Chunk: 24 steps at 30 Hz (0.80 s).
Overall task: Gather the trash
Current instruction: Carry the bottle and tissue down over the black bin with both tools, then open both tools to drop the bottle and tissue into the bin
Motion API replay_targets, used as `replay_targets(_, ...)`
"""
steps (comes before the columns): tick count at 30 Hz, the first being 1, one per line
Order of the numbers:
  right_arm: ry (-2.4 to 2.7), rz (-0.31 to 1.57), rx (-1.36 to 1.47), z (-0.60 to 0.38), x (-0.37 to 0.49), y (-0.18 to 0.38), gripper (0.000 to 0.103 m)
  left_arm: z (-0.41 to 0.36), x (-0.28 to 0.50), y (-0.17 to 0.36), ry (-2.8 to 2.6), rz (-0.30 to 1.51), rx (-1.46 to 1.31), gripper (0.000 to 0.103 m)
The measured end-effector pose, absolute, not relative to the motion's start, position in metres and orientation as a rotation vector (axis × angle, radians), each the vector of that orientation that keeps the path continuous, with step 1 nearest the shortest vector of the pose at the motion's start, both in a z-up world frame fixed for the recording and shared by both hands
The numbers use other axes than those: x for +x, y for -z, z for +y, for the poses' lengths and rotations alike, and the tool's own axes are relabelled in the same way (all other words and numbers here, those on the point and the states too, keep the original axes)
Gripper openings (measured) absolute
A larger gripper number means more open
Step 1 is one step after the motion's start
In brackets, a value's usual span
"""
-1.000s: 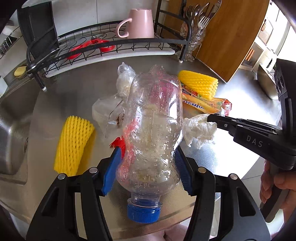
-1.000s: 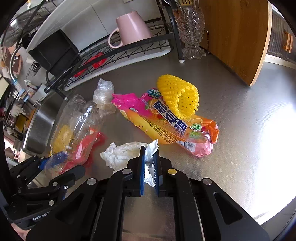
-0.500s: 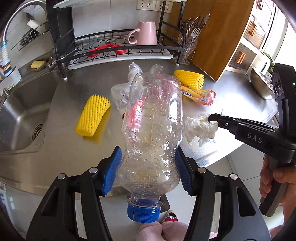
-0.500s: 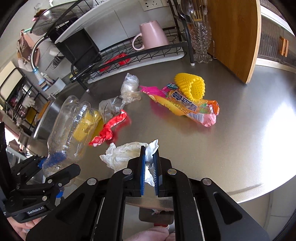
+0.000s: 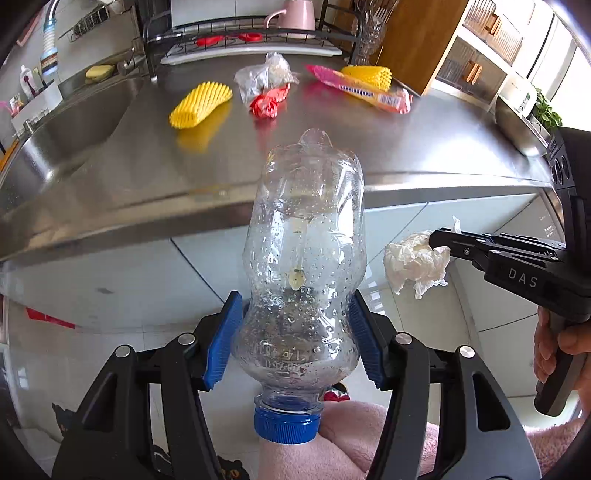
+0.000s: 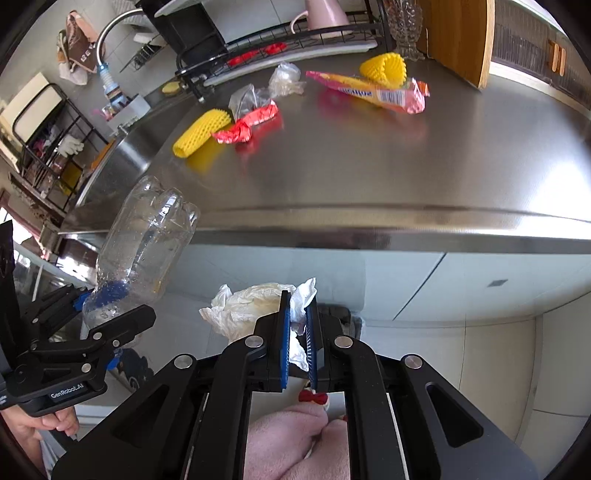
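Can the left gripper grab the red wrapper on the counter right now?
Probably not: the left gripper is shut on the bottle and hangs off the counter's edge, away from the red wrapper.

Left gripper (image 5: 295,332) clamped on bottle (image 5: 303,258), cap toward wrist. Right gripper (image 6: 296,332) pinching crumpled tissue (image 6: 251,306). Both held off surface edge.

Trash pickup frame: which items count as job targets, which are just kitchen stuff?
Job:
plastic bottle in left gripper
crumpled tissue in right gripper
yellow foam nets
red wrapper
clear bags
pink snack packet

Not job:
pink mug
dish rack
cutting board
sink
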State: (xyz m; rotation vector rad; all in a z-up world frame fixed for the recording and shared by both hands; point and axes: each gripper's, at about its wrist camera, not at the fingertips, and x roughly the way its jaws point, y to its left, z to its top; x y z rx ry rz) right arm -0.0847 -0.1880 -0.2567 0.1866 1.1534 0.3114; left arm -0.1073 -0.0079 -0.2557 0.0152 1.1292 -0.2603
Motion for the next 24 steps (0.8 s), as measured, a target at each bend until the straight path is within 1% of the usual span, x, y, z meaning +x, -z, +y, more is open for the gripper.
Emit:
replay_targets(5,-0.306,1.234,0.157,-0.179,-0.106,0.297,0.009,-0.005,-0.126,0.297,0.248,1.221,-0.001,0.055)
replay_targets(11,-0.268,1.302,0.134,-0.17,-0.113,0.35,0.009,-0.002,-0.133,0.36,0.246,1.333,-0.034,0.055)
replay_targets(18,-0.222,1.343,0.158,-0.161,-0.104,0.417,0.009,-0.004,-0.123,0.442,0.233,1.395,-0.026,0.055)
replay_targets(24,-0.192,1.434,0.172,-0.147,-0.085,0.474,0.009,-0.005,-0.102,0.504,0.192,1.462,-0.018,0.055)
